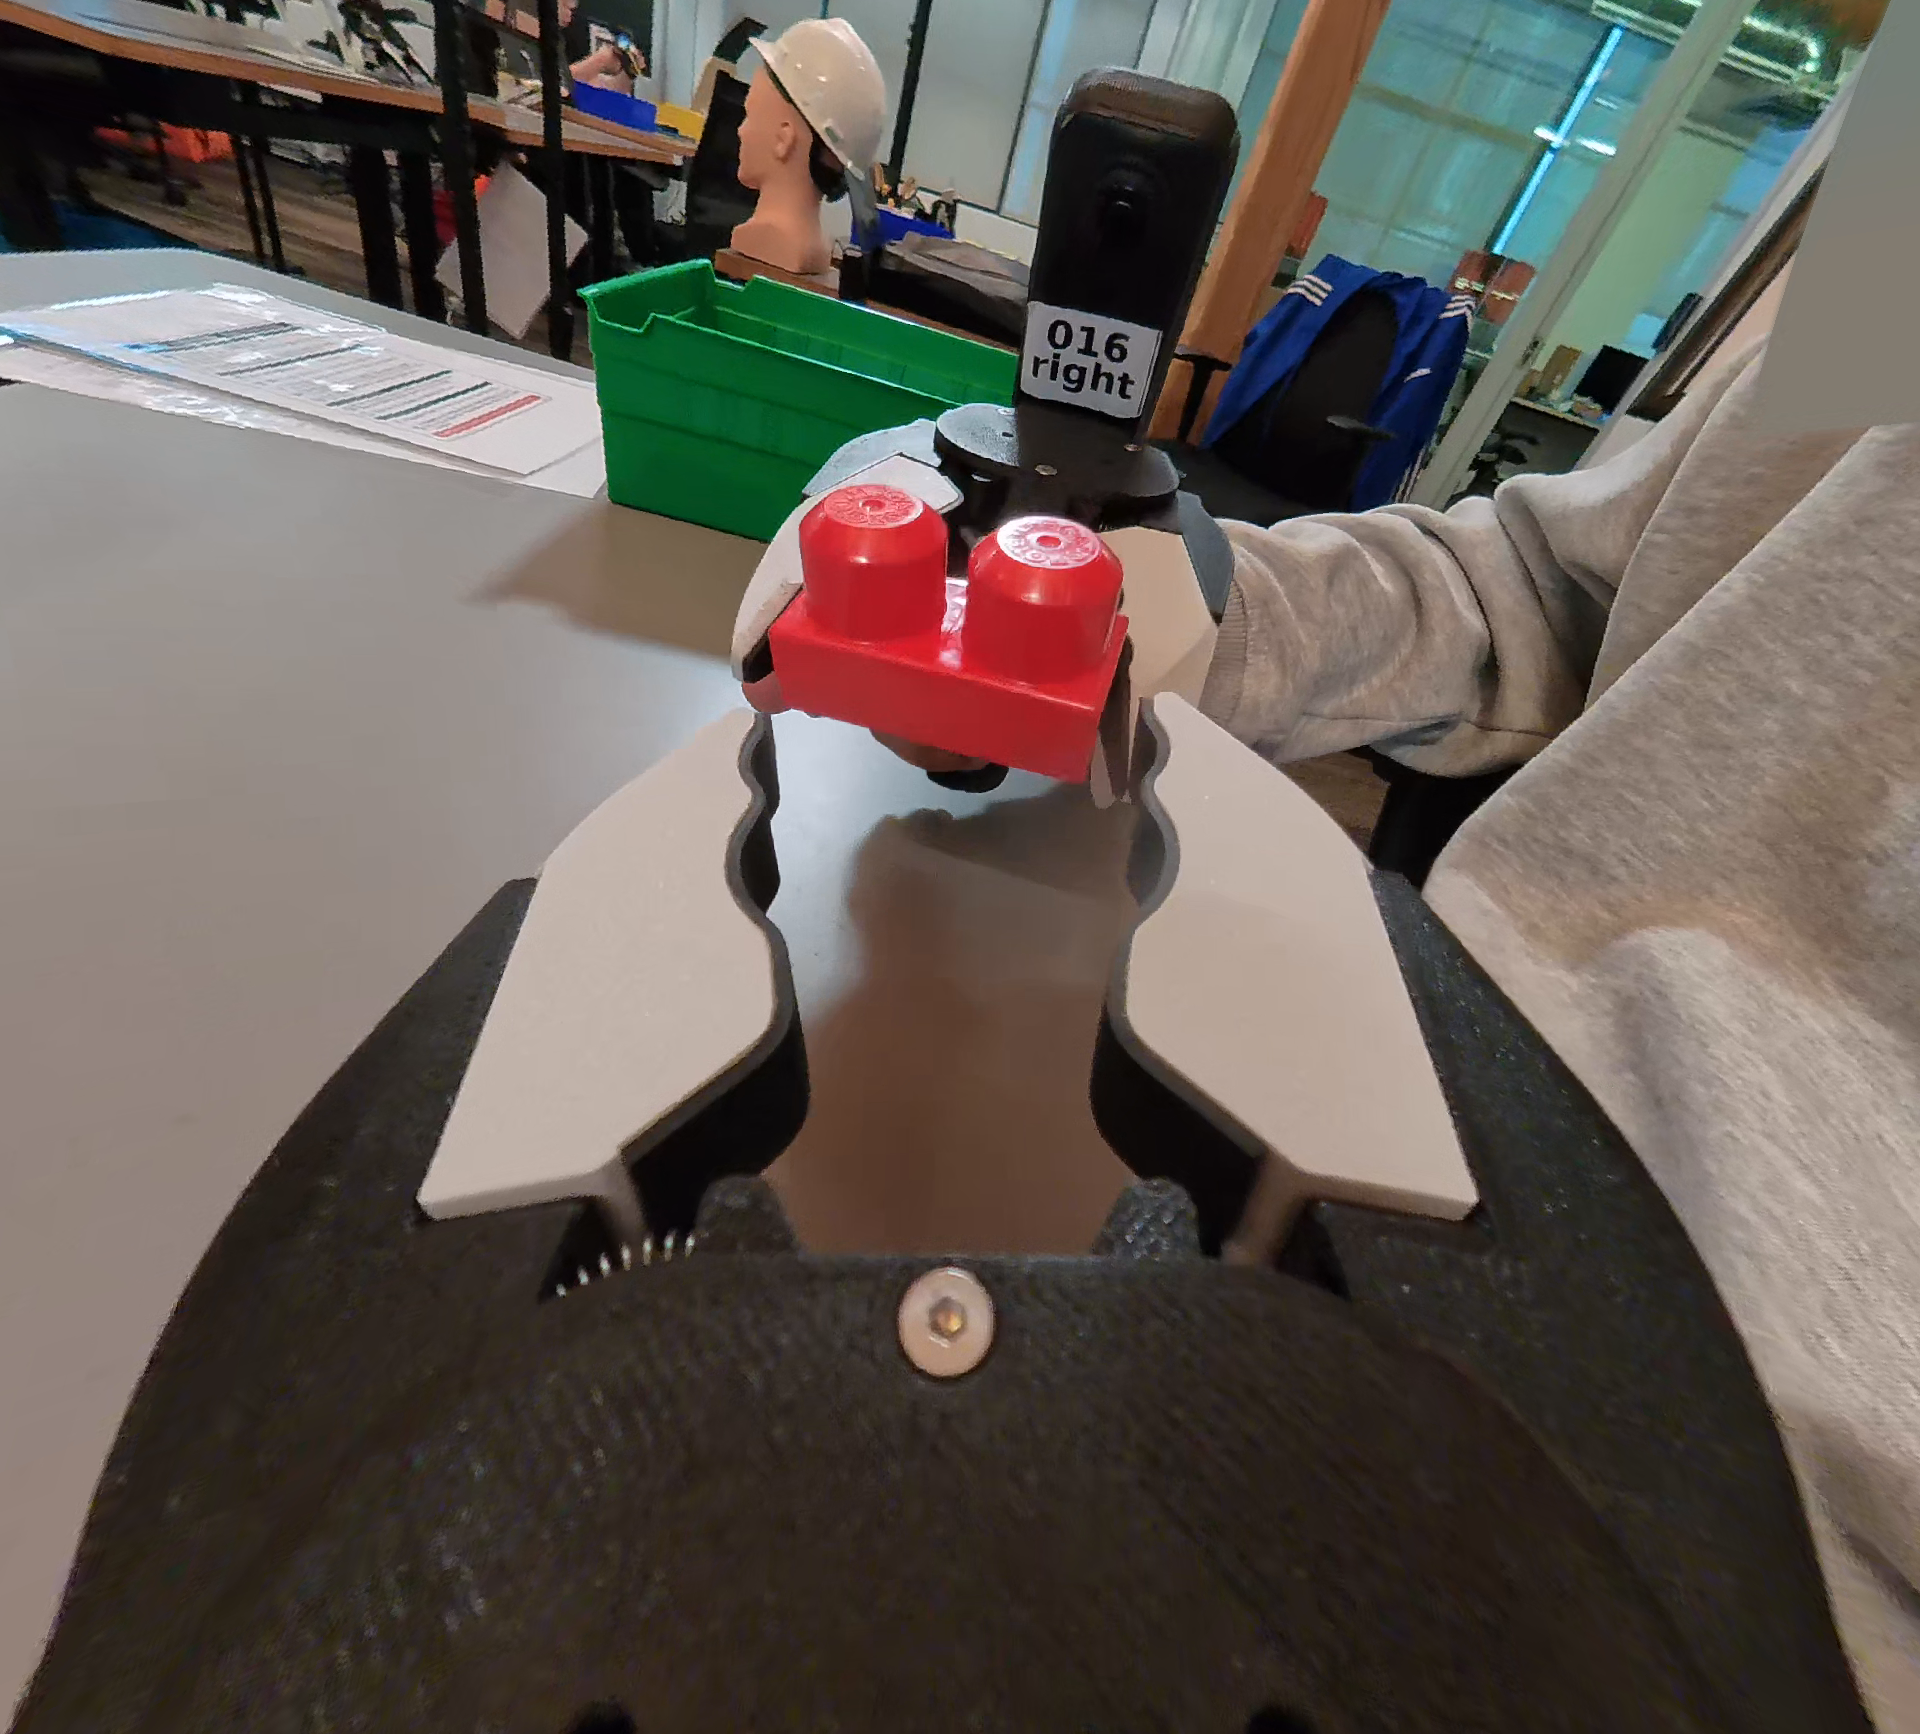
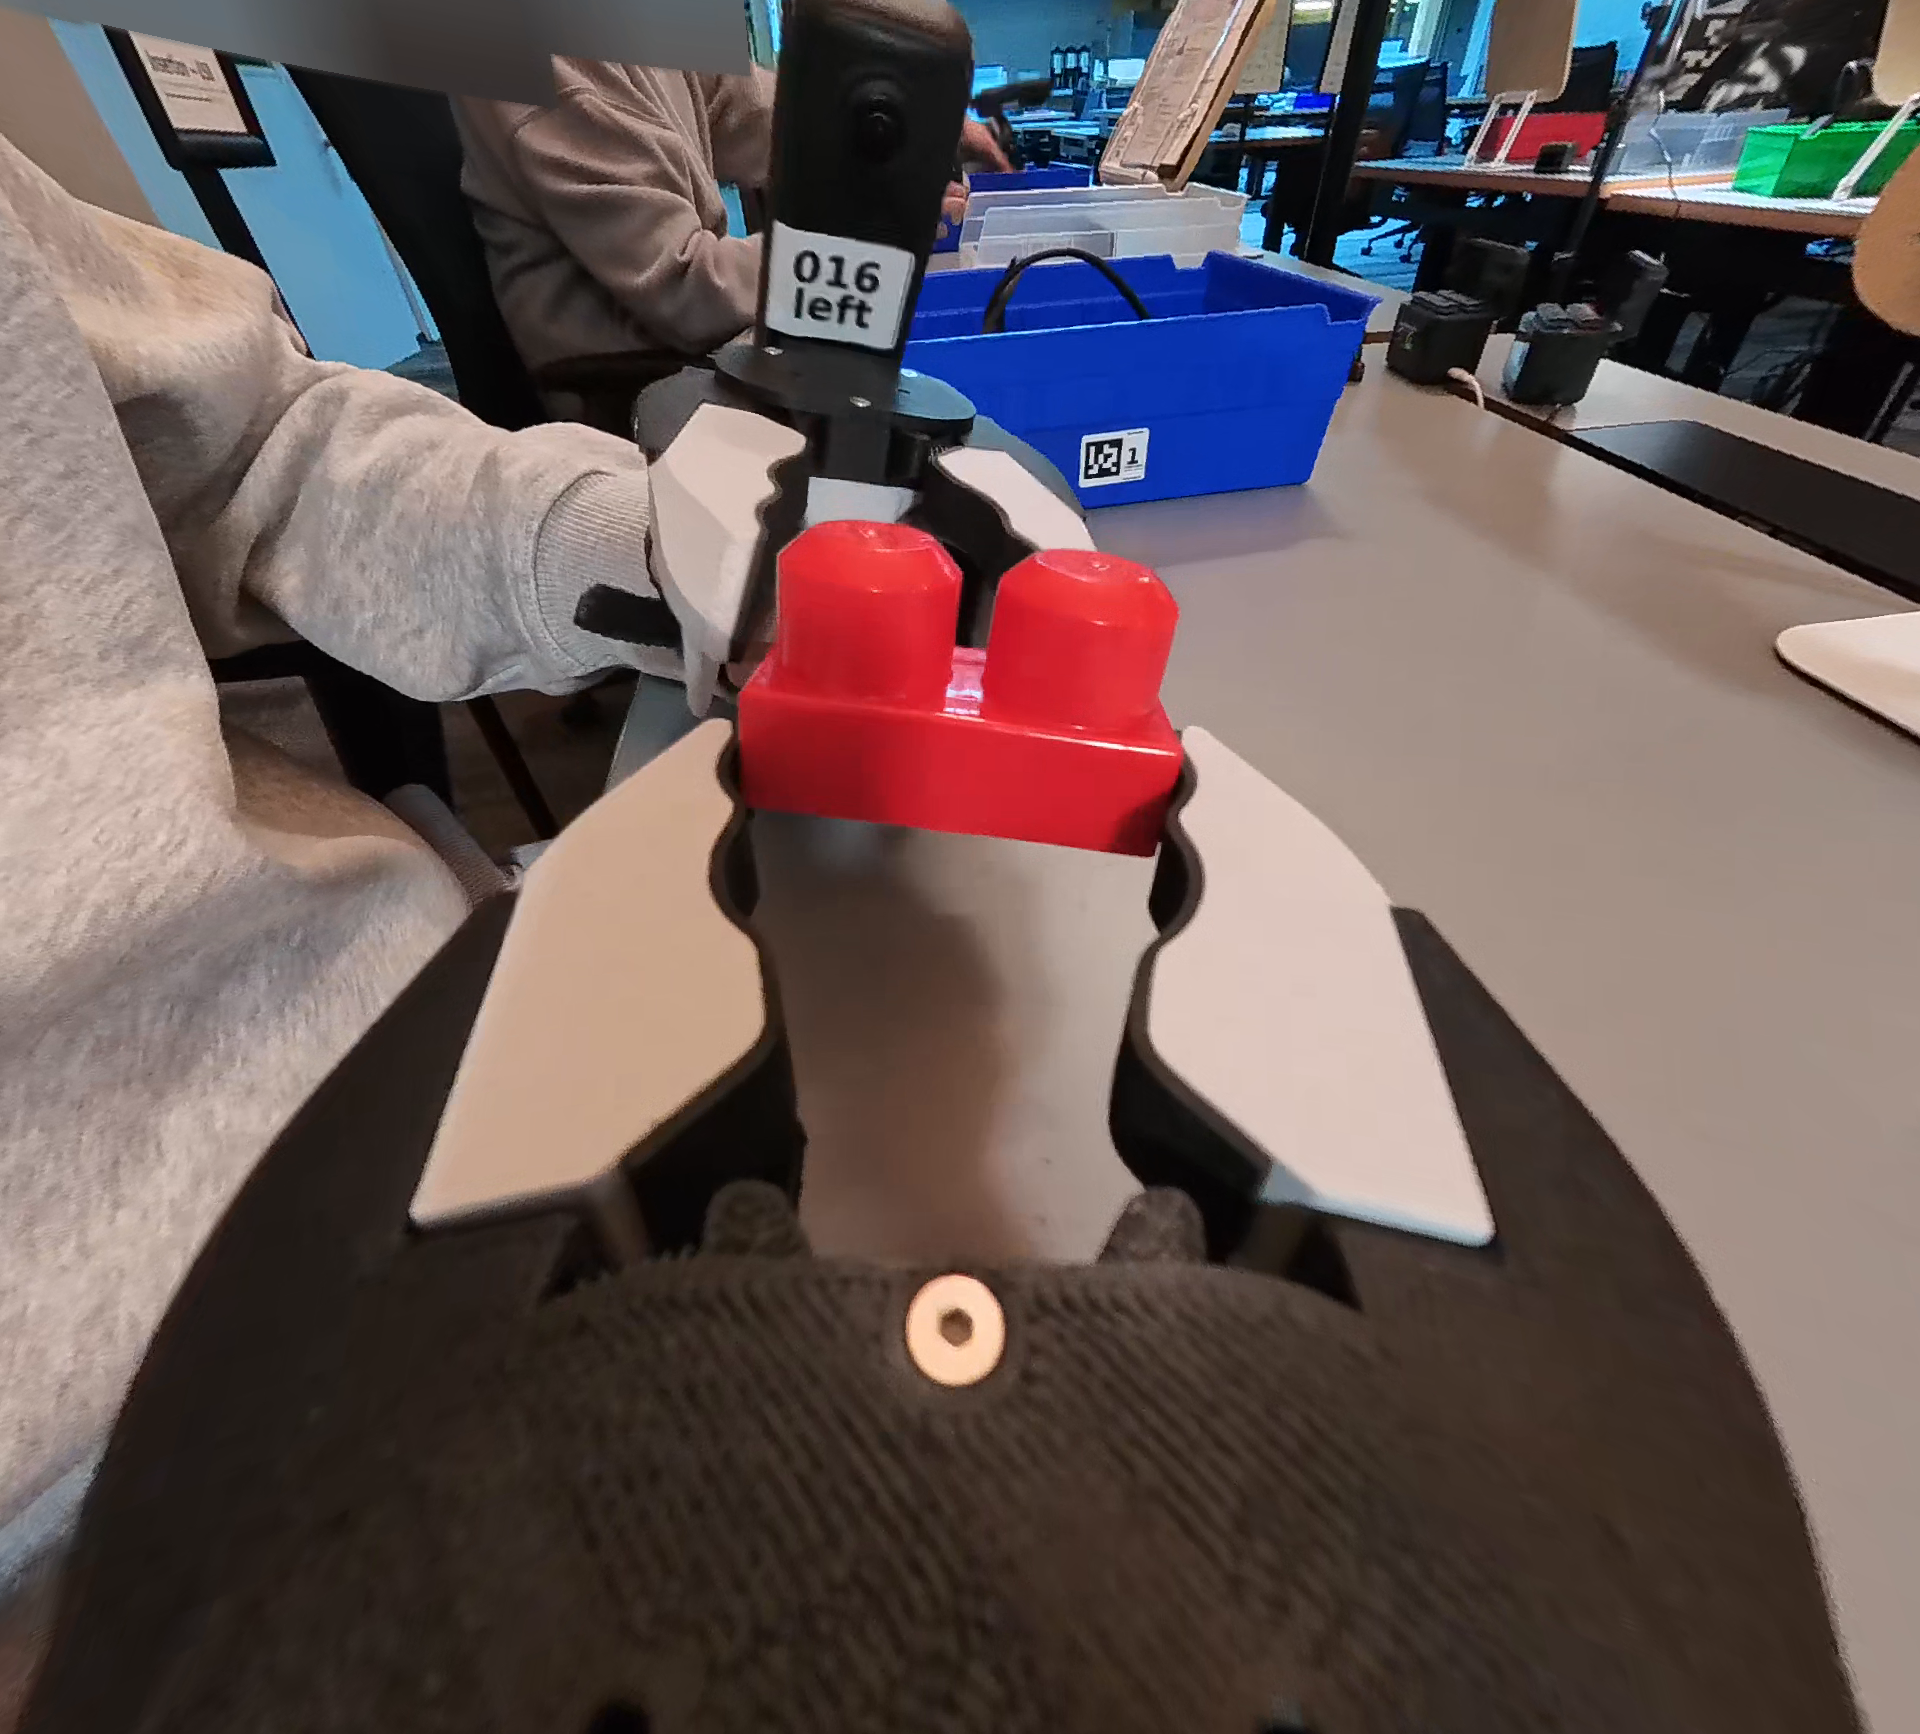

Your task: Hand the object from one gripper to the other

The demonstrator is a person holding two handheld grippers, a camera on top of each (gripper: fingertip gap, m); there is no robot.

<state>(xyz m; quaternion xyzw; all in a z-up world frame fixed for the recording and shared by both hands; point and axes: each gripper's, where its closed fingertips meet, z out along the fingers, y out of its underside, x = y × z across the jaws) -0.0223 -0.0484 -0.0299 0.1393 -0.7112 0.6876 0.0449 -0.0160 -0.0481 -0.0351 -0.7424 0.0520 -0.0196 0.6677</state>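
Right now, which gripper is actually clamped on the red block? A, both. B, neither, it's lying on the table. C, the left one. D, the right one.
D: the right gripper has its jaws pressed against both ends of the red block, while the left gripper faces it with jaws spread and no contact that shows, and the block is held above the table.

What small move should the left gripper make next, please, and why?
Probably ease the left gripper forward, then close. The right gripper clamps the red block by its ends above the table, while the left jaws stand open, just short of the block.
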